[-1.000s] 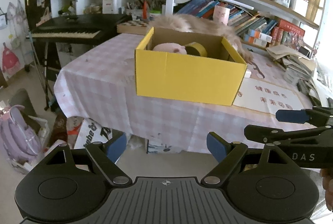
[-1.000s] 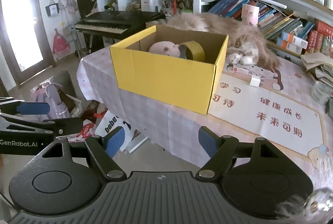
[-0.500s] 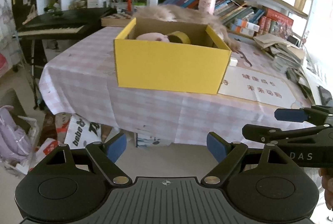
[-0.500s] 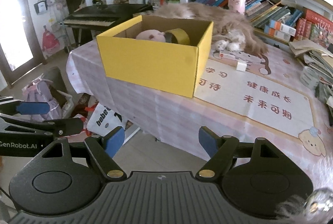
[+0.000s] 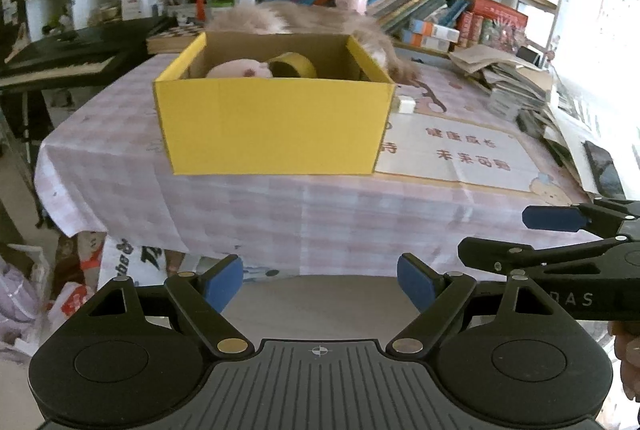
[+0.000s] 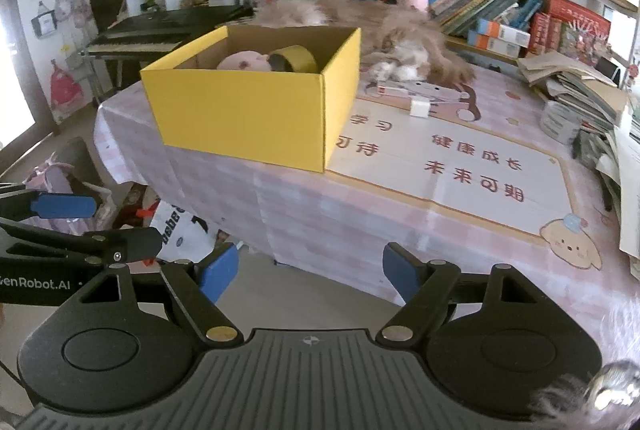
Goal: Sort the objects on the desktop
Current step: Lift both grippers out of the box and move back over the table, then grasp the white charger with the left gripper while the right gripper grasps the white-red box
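the yellow box (image 5: 272, 126) sat on the pink checked tabletop (image 5: 120, 134) near its front edge, open at the top, with a pink plush toy (image 5: 236, 69) and a yellow tape roll (image 5: 292, 65) already inside. outside it, a small white cube (image 6: 419, 108) lay on the printed mat (image 6: 460, 166) just beside the box's right side, apparently unsorted. it looked light, hard and smooth, so a squeeze across two flat faces would probably suit it; the plush would give softly. the box was thin cardboard with sharp folded corners. the left claw (image 5: 320, 284) and right claw (image 6: 310, 276) both stood wide and empty, well short of the tabletop.
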The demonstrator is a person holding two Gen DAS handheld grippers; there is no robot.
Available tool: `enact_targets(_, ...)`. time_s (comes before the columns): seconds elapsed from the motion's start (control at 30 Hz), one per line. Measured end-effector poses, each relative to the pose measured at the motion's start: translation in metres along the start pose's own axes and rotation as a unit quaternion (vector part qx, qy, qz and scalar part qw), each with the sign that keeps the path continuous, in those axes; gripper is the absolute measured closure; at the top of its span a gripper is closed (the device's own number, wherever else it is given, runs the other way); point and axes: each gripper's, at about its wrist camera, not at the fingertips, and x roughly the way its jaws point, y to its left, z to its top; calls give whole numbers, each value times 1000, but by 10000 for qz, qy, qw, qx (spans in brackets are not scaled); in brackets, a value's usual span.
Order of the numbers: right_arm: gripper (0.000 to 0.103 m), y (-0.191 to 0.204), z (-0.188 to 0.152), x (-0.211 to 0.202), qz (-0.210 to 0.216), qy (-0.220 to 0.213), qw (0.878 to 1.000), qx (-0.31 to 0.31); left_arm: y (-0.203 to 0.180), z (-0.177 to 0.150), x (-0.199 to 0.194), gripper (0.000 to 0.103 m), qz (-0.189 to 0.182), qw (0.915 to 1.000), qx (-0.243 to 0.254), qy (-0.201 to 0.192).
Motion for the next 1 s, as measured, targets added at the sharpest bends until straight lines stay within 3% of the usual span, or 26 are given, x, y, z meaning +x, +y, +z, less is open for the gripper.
enact_targets(0.3,25,-23,-1,-1,-179,16,9997,192,-20,7,15,16,-202,9996,173,81)
enact_targets(0.67,25,-73,-2,-2,-547,41,9967,601,-65,32,45,16,-580,9970,502,118)
enact_targets(1.0,25,-120,5,9,-684,94,9939,863,-102,51,77,16,-691,9951,673,238)
